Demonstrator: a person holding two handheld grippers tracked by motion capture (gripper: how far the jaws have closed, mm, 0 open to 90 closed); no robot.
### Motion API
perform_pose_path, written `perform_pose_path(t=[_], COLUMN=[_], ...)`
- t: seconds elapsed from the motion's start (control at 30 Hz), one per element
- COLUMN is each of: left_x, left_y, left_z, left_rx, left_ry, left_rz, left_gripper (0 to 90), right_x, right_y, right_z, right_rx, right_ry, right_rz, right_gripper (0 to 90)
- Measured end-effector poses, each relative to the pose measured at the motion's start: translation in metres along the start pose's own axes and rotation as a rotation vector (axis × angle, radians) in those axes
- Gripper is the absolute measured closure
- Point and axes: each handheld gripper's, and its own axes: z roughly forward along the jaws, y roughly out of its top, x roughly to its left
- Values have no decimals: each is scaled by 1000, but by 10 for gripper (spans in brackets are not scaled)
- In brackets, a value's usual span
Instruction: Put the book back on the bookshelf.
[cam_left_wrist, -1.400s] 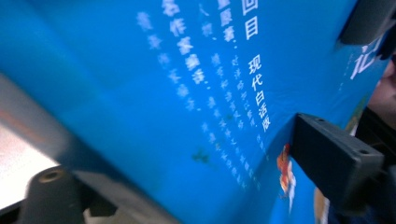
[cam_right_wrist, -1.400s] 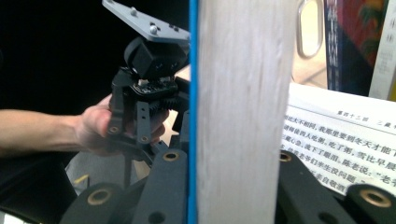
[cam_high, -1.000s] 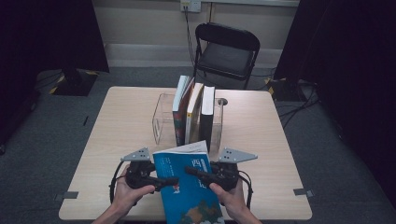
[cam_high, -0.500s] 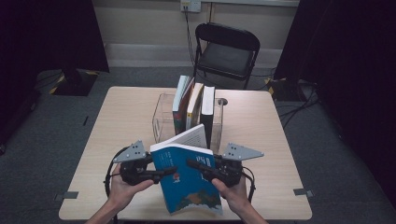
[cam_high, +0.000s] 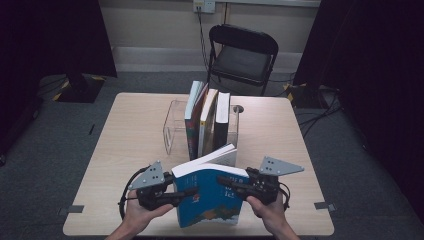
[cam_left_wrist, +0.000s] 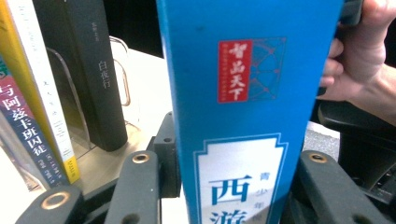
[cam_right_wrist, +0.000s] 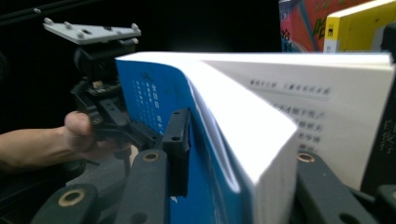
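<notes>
Claws both on the blue book (cam_high: 210, 197): left claw (cam_high: 187, 192) just closing, pinching its spine, right claw (cam_high: 227, 184) just opening w/ page block between jaws, book tipped up off tabletop (cam_high: 125, 135) at 6 o'clock of rack (cam_high: 172, 131), prob. ready for shelving.

Upright books (cam_high: 207, 120) in the clear rack (cam_high: 172, 131) block the way ahead; bare table (cam_high: 125, 135) flanks them
</notes>
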Motion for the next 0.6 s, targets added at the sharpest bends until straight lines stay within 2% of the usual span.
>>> perform_pose_path(t=[0.07,0.13,0.17,0.2,0.27,0.43,0.47,0.5,0.6], left_x=[0,-1,-3,-4,-4,-5,-4,-4,-7], left_y=[-1,-3,-5,-7,-3,-1,1,1,3], left_z=[5,10,19,23,24,22,19,19,14], left_rx=[17,18,39,27,40,41,43,43,34], left_ry=[-9,-10,-1,6,8,37,60,60,109], left_rz=[15,12,18,14,-24,-29,-7,-7,60], left_gripper=[560,535,535,516,555,603,605,605,606], right_x=[0,0,0,1,3,2,2,1,4], right_y=[1,1,1,1,2,3,5,6,9], right_z=[0,1,2,4,6,11,14,16,19], right_rx=[15,19,19,16,19,9,-5,-8,-12], right_ry=[6,12,25,33,9,-1,-5,-3,8], right_rz=[-7,-8,-5,-8,-22,-19,-14,-12,-23], right_gripper=[654,672,703,732,745,748,747,745,736])
